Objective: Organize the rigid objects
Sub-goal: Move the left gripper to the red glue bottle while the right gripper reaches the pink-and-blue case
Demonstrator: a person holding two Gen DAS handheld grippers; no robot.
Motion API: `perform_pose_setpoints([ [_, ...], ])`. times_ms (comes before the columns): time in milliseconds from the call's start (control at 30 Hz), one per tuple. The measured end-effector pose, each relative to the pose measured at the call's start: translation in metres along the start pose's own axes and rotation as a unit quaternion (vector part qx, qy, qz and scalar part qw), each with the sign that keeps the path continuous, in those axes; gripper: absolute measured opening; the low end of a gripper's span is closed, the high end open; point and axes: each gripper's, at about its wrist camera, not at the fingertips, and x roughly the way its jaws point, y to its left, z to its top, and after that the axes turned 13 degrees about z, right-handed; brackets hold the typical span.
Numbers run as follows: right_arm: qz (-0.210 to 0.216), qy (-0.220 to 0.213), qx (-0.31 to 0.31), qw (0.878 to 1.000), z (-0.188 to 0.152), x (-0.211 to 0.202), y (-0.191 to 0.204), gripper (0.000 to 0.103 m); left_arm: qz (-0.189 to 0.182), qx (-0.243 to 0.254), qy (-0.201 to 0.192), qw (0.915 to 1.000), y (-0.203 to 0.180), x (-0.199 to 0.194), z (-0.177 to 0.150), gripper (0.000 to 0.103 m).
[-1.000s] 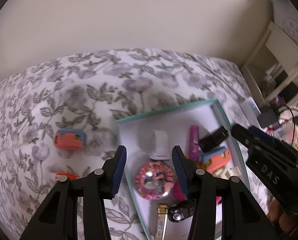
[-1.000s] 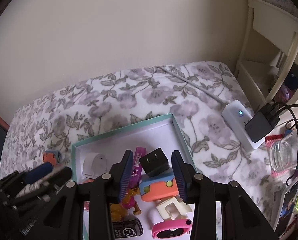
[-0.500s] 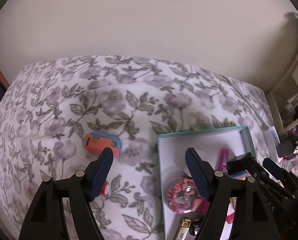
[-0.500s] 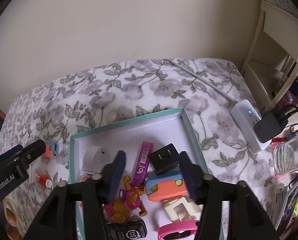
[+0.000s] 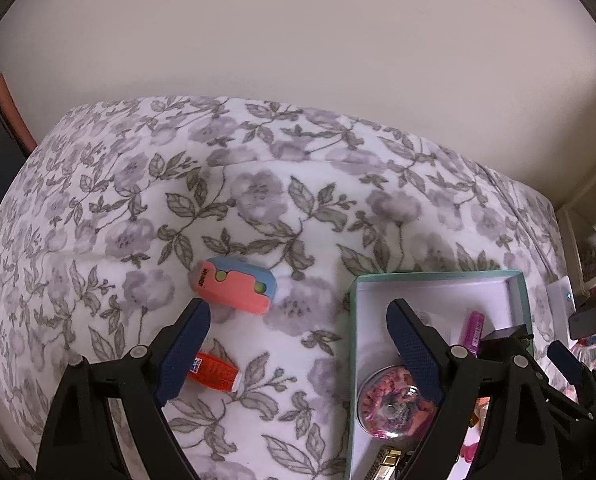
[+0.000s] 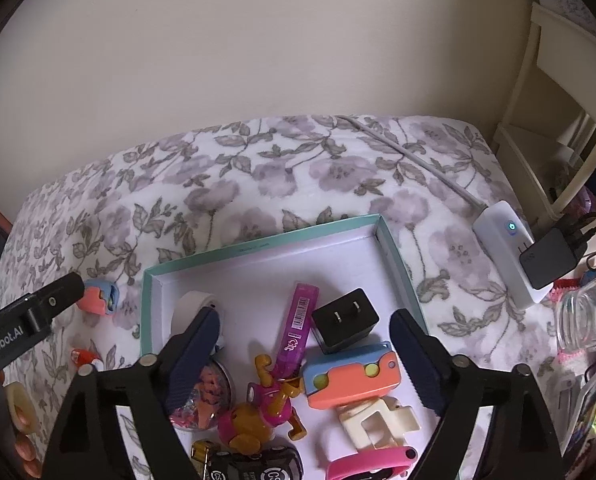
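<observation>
Opening both now: our left hand-held gripper (image 5: 298,344) wide over the bed (image 5: 258,200), right hand-held gripper (image 6: 305,344) empty above the box (image 6: 266,244).

We face a plain cream wall (image 6: 258,60), evenly lit. Below it spreads a white bedcover (image 5: 258,200) printed with grey-purple flowers and leaves. At right, a cream wooden shelf unit (image 6: 553,120) stands beside the bed.

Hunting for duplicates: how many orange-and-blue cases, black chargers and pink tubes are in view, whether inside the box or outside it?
Orange-and-blue cases: 2
Black chargers: 2
Pink tubes: 1
Total: 5
</observation>
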Motion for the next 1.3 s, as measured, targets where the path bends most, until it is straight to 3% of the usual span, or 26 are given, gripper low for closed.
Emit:
perform_pose_setpoints([
  [233,0.0,0.002,-0.01,1.0,0.0,0.004,0.006,0.103,0.008,-0.016,0.009,0.9998,0.009,0.008,0.001,0.09],
  [800,0.015,0.006,-0.055,0.998,-0.002,0.013,0.048,0.103,0.011,-0.06,0.028,0.9978,0.054,0.016,0.008,0.09],
  [1300,0.058,0.03,-0.099,0.993,-0.016,0.033,0.109,0.103,0.018,-0.107,0.081,0.9908,0.109,0.04,-0.003,0.09],
])
